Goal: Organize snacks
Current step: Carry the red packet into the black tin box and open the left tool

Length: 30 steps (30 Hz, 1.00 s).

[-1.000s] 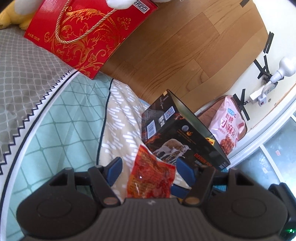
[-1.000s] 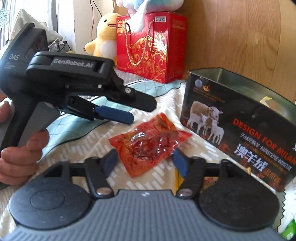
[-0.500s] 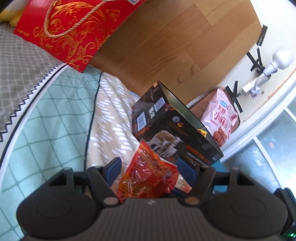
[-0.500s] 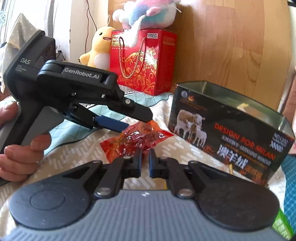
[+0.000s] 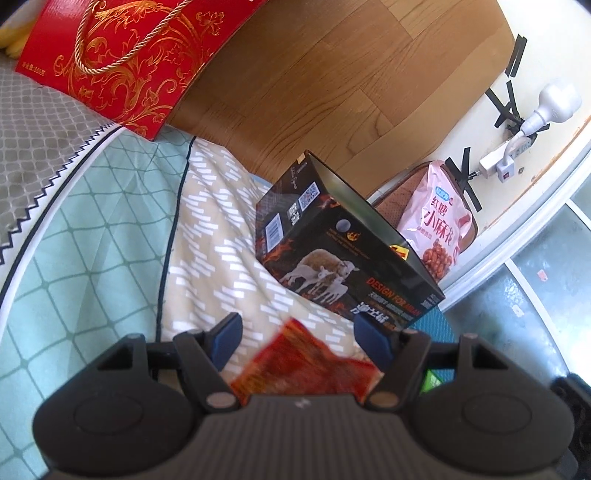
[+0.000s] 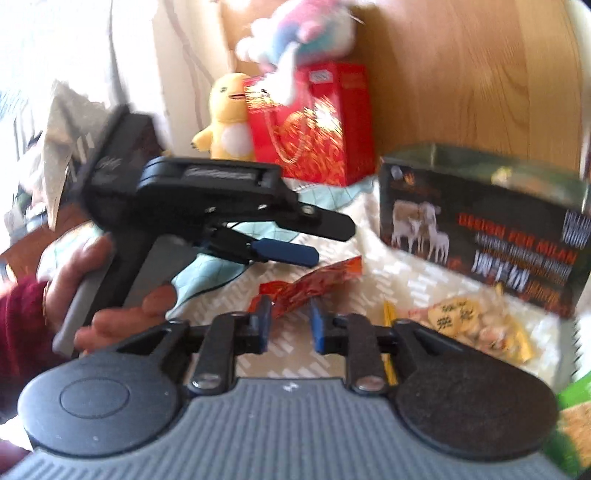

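Right wrist view.

Me: My right tool (image 6: 290, 317) has just been opening its jaws. The red snack packet (image 6: 310, 284) stands crumpled between the pads, and blur hides whether they pinch it.

Colleague: What could go wrong?

Me: Without a firm pinch, the packet may drop onto the bed (image 5: 110, 258), short of the black box (image 6: 480, 229). It could also snag my left tool (image 6: 332, 243), whose jaws stand apart just above it, holding nothing.

Colleague: Containers?

Me: The black box is open-topped, its contents too blurred to name. The red gift bag (image 6: 314, 147) behind it bears a plush toy (image 6: 295, 33). A yellow snack packet (image 6: 465, 321) lies loose before the box.
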{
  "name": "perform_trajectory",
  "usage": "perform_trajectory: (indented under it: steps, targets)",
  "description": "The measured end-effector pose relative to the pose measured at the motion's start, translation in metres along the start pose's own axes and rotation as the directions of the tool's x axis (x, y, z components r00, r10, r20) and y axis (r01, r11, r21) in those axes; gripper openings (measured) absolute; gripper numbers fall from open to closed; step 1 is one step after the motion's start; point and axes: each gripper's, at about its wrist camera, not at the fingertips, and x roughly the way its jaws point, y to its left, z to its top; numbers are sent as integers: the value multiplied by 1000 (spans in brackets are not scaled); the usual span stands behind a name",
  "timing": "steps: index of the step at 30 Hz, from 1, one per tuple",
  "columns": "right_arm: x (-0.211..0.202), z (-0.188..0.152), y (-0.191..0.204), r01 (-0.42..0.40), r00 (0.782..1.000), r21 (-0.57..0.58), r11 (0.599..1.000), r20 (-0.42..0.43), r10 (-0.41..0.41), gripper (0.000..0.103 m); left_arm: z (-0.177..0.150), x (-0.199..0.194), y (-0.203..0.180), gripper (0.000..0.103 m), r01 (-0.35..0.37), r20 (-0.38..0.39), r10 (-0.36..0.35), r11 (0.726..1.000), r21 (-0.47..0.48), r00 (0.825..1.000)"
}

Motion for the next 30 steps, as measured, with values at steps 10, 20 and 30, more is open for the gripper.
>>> perform_trajectory:
  steps: [10, 20, 30]
  targets:
    - [16, -2, -21, -80, 995, 213, 974, -37, 90, 15, 0, 0, 2, 69, 2, 0, -2, 1000, -5, 1000]
    - [-1, -7, -36, -124, 992, 326, 937, 28, 122, 12, 1, 1, 4, 70, 30, -5, -30, 999, -16, 1000]
    - [-49, -35, -33, -111, 994, 375, 920, 47, 101, 12, 1, 3, 4, 70, 46, -14, -46, 999, -8, 999]
